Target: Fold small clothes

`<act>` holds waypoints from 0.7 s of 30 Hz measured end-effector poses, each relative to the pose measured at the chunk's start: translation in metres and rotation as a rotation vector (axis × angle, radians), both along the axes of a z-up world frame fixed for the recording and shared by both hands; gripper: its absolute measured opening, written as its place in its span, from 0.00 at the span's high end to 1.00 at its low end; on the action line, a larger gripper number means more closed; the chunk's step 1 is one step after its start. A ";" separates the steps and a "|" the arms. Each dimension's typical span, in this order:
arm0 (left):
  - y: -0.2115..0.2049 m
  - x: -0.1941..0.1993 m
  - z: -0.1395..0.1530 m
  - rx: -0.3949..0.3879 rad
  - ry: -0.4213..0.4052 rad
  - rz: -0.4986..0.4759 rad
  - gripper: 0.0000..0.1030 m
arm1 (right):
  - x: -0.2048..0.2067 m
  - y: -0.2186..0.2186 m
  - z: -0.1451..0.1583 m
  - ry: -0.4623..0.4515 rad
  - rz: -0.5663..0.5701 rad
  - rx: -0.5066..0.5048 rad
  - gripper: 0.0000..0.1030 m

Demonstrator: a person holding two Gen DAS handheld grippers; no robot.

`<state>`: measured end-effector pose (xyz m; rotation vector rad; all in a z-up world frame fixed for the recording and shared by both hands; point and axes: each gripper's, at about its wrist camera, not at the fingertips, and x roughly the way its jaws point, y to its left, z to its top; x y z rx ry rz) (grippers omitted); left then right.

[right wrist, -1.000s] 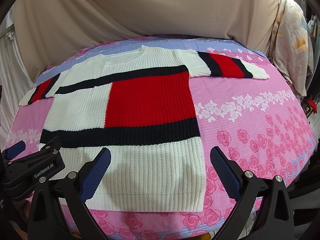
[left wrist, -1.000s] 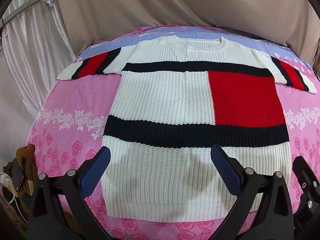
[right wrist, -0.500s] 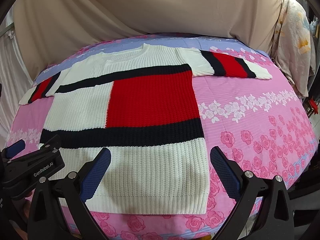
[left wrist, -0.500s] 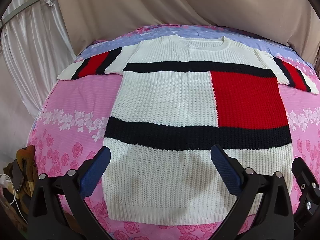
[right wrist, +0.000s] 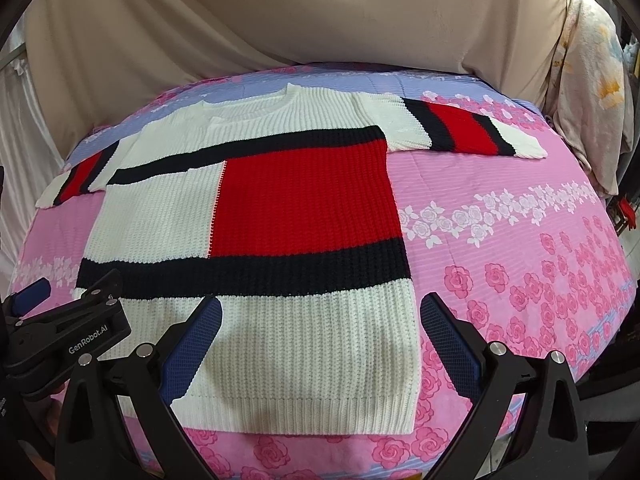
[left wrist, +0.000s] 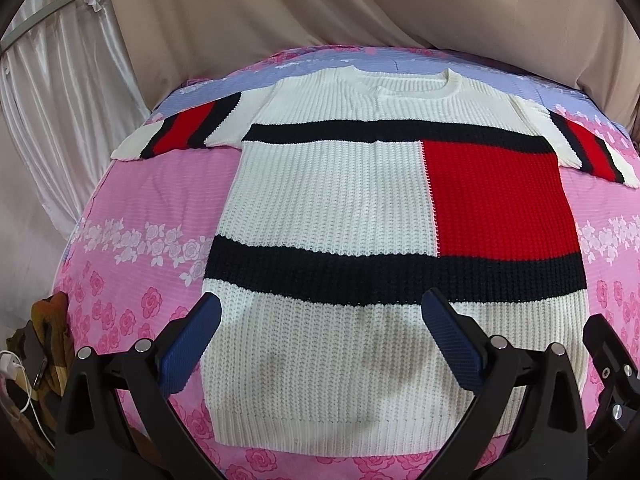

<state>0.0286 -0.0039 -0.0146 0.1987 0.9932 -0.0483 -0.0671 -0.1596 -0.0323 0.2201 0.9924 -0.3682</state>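
A knitted short-sleeved sweater (left wrist: 332, 200) (right wrist: 168, 216), white with black bands and a red block, lies flat and face up on the pink flowered bedspread, sleeves spread to both sides. My left gripper (left wrist: 320, 336) hovers open over the white lower part near the hem, nothing between its blue pads. Over the hem's right corner my right gripper (right wrist: 320, 336) is open too and holds nothing. The left gripper's body (right wrist: 68, 340) shows at the left edge of the right wrist view.
The bedspread (right wrist: 500, 240) covers a bed whose near edge lies just below the hem. Beige drapes (left wrist: 360, 4) hang behind the bed. A cloth-covered object (right wrist: 588, 92) stands at the right. Bags and a white cable (left wrist: 28, 364) lie left of the bed.
Both grippers have drifted slightly forward and nearer to the sweater, so its hem sits lower in both views. The sweater itself has not moved.
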 end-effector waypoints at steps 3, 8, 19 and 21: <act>0.000 0.002 -0.001 -0.008 0.006 0.003 0.05 | 0.003 -0.002 -0.002 0.004 -0.002 0.004 0.05; -0.002 0.007 0.001 -0.111 0.030 -0.001 0.05 | 0.007 -0.047 -0.019 0.027 -0.080 0.107 0.05; -0.041 0.039 -0.001 -0.153 0.040 0.044 0.05 | 0.060 -0.332 -0.038 -0.081 -0.429 0.095 0.05; -0.052 0.045 -0.005 -0.148 0.047 0.048 0.05 | 0.077 -0.381 -0.051 -0.055 -0.473 0.087 0.05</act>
